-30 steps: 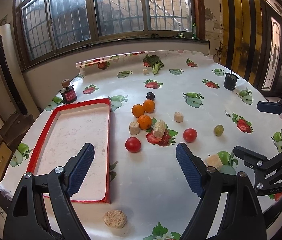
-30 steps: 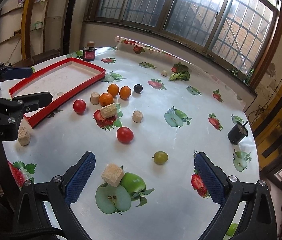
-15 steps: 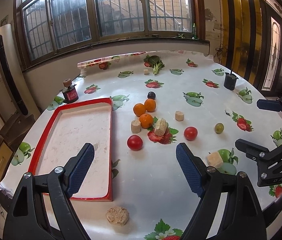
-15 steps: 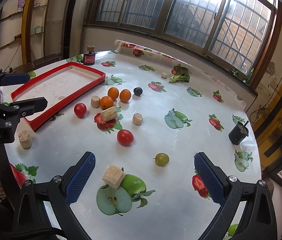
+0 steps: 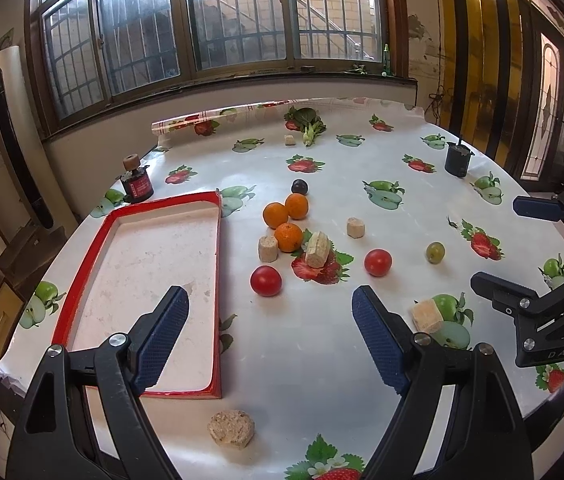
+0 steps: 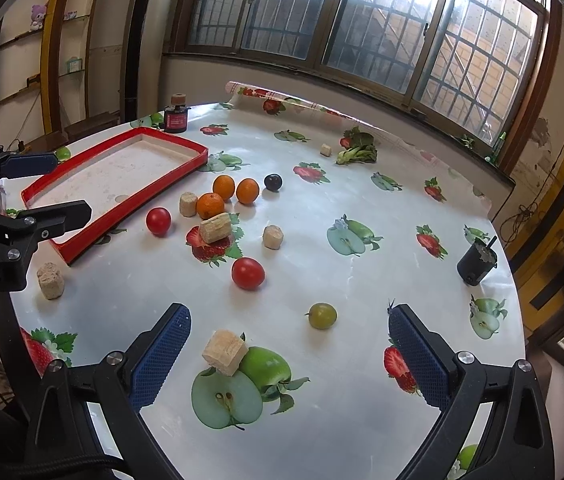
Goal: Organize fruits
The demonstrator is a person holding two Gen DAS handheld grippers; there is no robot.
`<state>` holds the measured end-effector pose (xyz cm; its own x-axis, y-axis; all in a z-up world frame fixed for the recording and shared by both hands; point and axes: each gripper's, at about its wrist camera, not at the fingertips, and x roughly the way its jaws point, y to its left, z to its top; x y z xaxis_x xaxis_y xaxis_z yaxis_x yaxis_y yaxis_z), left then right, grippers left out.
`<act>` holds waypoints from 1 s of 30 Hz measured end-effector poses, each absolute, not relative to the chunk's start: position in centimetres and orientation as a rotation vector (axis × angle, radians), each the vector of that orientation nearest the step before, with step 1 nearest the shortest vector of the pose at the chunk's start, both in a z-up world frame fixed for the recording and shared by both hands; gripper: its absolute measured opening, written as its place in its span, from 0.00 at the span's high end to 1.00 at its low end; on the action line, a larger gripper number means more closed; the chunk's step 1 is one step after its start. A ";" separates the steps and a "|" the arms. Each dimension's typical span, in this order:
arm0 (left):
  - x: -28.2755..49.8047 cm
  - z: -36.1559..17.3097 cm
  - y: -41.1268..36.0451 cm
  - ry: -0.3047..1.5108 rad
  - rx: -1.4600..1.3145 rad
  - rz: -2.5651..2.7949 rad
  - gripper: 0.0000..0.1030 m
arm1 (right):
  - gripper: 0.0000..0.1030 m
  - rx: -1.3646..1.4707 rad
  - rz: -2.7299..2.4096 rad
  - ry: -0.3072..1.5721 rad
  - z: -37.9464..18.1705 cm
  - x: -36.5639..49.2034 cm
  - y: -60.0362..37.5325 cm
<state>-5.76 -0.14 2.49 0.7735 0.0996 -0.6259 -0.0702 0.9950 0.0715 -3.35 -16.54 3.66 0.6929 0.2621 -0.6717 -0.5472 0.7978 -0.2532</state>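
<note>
An empty red tray lies at the table's left. Right of it are three oranges, a dark plum, two red tomatoes and a green grape. My left gripper is open and empty, above the near table edge by the tray. My right gripper is open and empty, above the near right edge.
Several tan cork-like blocks lie among the fruit, one at the front edge. A small dark jar, a black cup and leafy greens stand farther back.
Both grippers have drawn back a little toward the near edge and risen; the table shows farther away. Nothing on the table has moved.
</note>
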 end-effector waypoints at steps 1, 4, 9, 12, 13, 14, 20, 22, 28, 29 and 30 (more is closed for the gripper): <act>-5.8 2.5 -0.2 0.680 0.045 0.091 0.18 | 0.02 -0.462 0.470 0.663 3.7 -3.4 -16.6; -5.8 2.5 -0.2 0.678 0.047 0.094 0.18 | 0.02 -0.460 0.469 0.660 3.7 -3.4 -16.6; -6.0 2.6 0.1 0.680 0.038 0.095 0.18 | 0.02 -0.454 0.468 0.660 3.7 -3.5 -16.8; -5.9 2.6 0.1 0.688 0.042 0.102 0.18 | 0.02 -0.454 0.467 0.663 3.7 -3.6 -16.8; -5.9 2.6 0.1 0.691 0.045 0.107 0.18 | 0.02 -0.454 0.467 0.665 3.6 -3.6 -16.8; -5.9 2.5 0.1 0.693 0.046 0.111 0.18 | 0.02 -0.454 0.466 0.666 3.6 -3.6 -16.8; -5.9 2.6 0.1 0.695 0.048 0.123 0.18 | 0.02 -0.445 0.469 0.673 3.4 -3.7 -16.9; -5.9 2.6 0.1 0.695 0.047 0.123 0.18 | 0.02 -0.441 0.468 0.676 3.3 -3.8 -17.0; -5.9 2.7 0.0 0.698 0.047 0.115 0.18 | 0.02 -0.431 0.462 0.681 3.4 -3.8 -17.2; -5.9 2.7 0.0 0.699 0.046 0.113 0.18 | 0.02 -0.429 0.463 0.681 3.4 -3.8 -17.3; -5.9 2.7 0.0 0.699 0.046 0.113 0.18 | 0.02 -0.428 0.462 0.682 3.4 -3.9 -17.3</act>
<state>-5.85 -0.05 2.67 0.7595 0.1190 -0.6396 -0.0882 0.9929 0.0799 -3.86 -17.31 3.41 0.6846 0.2628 -0.6799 -0.5341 0.8156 -0.2225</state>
